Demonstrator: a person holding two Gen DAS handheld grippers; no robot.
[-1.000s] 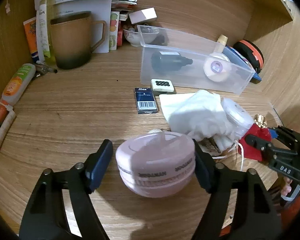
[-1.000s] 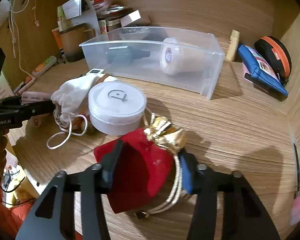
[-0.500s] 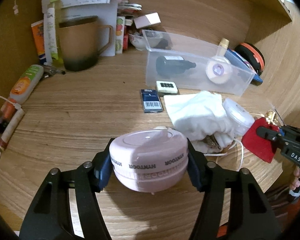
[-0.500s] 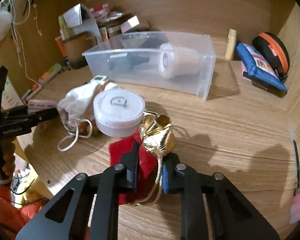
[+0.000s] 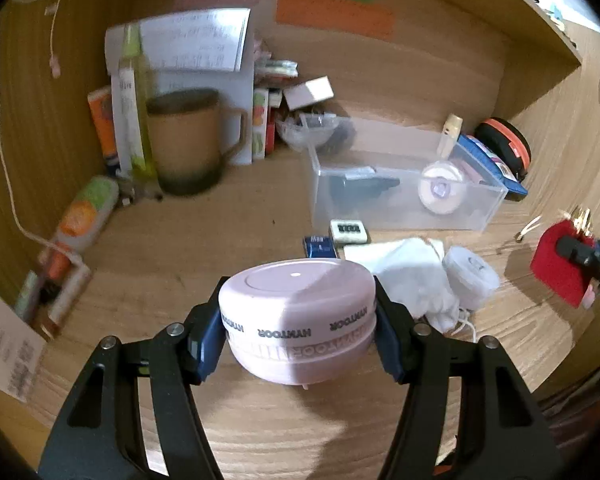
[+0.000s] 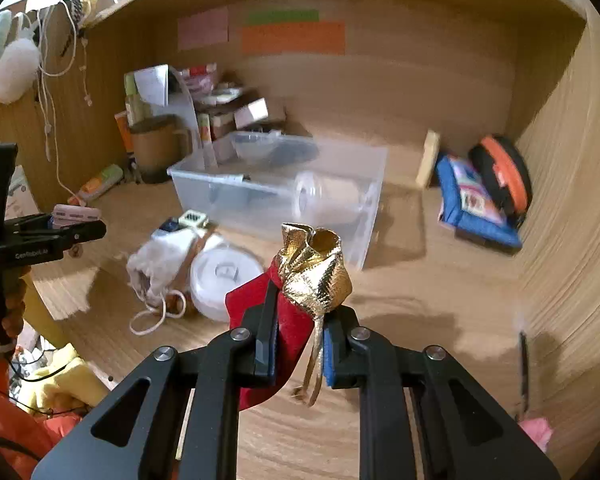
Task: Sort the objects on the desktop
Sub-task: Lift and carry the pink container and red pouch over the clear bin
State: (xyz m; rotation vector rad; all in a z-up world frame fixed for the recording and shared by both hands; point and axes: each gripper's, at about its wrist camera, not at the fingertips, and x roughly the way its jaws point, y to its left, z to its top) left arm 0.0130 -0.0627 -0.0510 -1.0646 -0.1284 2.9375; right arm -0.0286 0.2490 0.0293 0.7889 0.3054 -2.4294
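Both pairs of fingers grip now — your left gripper (image 5: 298, 336) clamps the pink round case (image 5: 298, 316), your right gripper (image 6: 300, 348) pinches the red pouch (image 6: 260, 320) below its gold neck. A second ago both loads sat on the desk (image 5: 180, 248); now they hang above it, in front of the clear bin (image 5: 400, 200), and both sets of jaws have just been closing.

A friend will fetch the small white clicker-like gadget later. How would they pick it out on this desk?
Find the clear bin in the middle of the desk. Just outside its front wall, at the left end, lies the white gadget, beside a dark blue box and behind a white pouch. It is the only flat pale square with a dark row of marks on top.
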